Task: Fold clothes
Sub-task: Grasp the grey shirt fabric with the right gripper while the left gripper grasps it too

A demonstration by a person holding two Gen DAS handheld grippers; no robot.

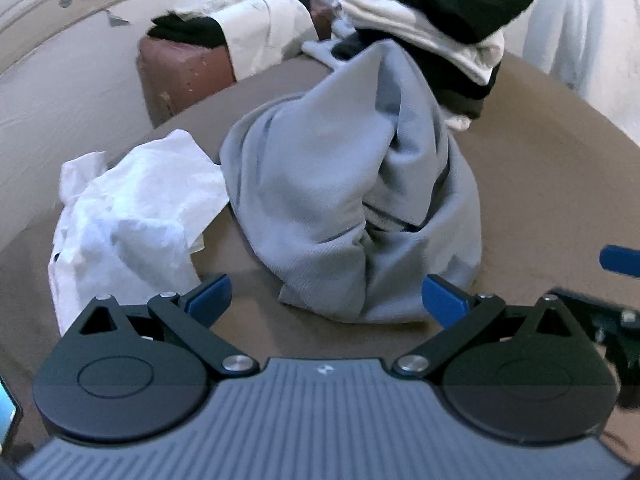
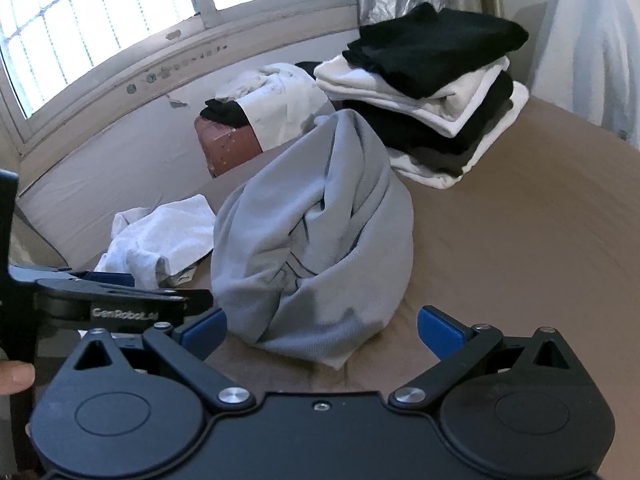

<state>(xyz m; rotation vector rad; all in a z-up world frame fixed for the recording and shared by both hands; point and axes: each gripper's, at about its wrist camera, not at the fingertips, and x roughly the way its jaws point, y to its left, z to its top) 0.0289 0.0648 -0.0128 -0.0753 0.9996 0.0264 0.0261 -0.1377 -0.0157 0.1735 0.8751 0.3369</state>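
I have both tools hanging over the brown bed surface, each aimed at the crumpled grey garment heaped in the middle. My left gripper has its blue pads spread wide with nothing between them, the grey hem just ahead. My right gripper is likewise wide apart and empty. A rumpled white garment lies just beside the grey one, and a folded stack of black and white clothes sits behind it.

Daylight through a barred window; chipped pale wall beneath; brown bed sheet; reddish-brown box beside it.
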